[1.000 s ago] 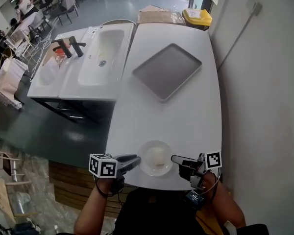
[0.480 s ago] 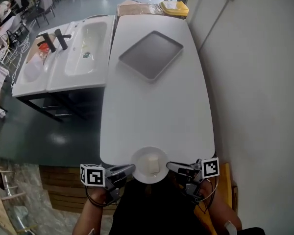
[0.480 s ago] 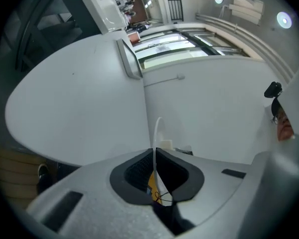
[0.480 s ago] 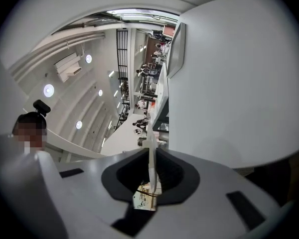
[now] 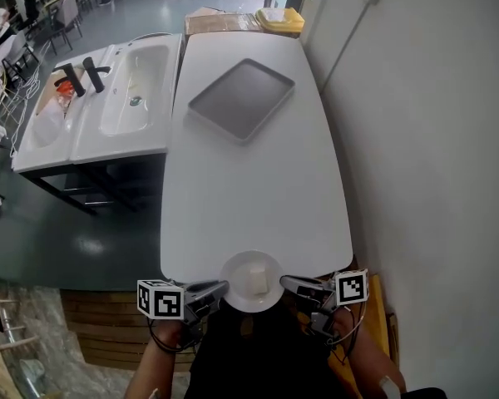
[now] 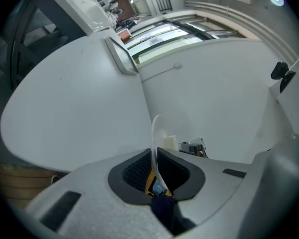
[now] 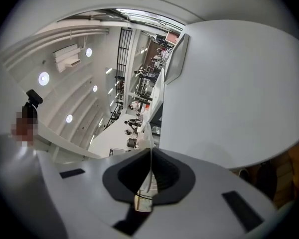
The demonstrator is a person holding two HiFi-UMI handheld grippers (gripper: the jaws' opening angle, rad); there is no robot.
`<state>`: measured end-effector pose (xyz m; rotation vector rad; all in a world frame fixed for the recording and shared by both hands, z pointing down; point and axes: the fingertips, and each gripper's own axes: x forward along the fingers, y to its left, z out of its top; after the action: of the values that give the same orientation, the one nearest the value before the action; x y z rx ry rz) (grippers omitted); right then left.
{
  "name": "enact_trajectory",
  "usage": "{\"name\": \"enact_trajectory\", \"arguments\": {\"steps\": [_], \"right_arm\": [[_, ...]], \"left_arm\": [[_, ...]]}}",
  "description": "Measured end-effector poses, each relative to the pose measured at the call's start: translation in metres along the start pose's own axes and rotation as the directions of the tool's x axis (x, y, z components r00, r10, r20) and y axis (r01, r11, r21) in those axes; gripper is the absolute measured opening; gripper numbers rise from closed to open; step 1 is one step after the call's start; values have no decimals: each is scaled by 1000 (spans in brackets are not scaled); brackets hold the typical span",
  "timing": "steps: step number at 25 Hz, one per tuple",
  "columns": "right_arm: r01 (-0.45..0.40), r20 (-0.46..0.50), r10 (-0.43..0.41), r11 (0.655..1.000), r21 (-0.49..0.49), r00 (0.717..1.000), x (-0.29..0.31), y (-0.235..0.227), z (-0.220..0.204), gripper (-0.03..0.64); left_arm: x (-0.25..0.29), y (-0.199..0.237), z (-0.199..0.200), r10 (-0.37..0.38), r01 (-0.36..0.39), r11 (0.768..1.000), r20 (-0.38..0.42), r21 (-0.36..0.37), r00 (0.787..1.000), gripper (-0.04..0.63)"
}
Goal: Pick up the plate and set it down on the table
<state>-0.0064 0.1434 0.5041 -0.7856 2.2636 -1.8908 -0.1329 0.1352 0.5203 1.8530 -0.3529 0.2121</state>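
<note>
A small white plate [image 5: 251, 281] with a pale lump of food [image 5: 260, 283] on it is held level at the near edge of the white table [image 5: 249, 189], partly past that edge. My left gripper [image 5: 222, 289] is shut on its left rim. Those jaws have just been closing on the rim and eased slightly, and the rim is still between the pads. My right gripper [image 5: 286, 284] is shut on the right rim. In the left gripper view the plate [image 6: 155, 133] shows edge-on between the left gripper's [image 6: 154, 159] pads. The right gripper view shows the plate [image 7: 150, 156] pinched by the right gripper [image 7: 150, 169].
A grey tray [image 5: 242, 98] lies on the far part of the table. White sinks [image 5: 133, 90] with black taps [image 5: 85, 75] stand to the left across a dark gap. A wall runs along the right, and a yellow bin [image 5: 281, 19] stands beyond the far end.
The plate has come from the tabletop toward me to the near edge. The left gripper, open beside it a second ago, has closed on the rim. Both grippers moved back with it.
</note>
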Motion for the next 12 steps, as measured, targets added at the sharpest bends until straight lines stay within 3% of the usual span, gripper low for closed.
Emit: {"name": "enact_trajectory", "arguments": {"steps": [7, 12], "right_arm": [[-19, -10, 19, 999, -51, 1000, -16, -23, 74, 9], [-18, -10, 18, 1000, -20, 1000, -19, -55, 131, 9]], "left_arm": [[54, -1, 54, 91, -90, 993, 2, 81, 996, 34], [97, 14, 100, 173, -173, 975, 7, 139, 985, 38]]}}
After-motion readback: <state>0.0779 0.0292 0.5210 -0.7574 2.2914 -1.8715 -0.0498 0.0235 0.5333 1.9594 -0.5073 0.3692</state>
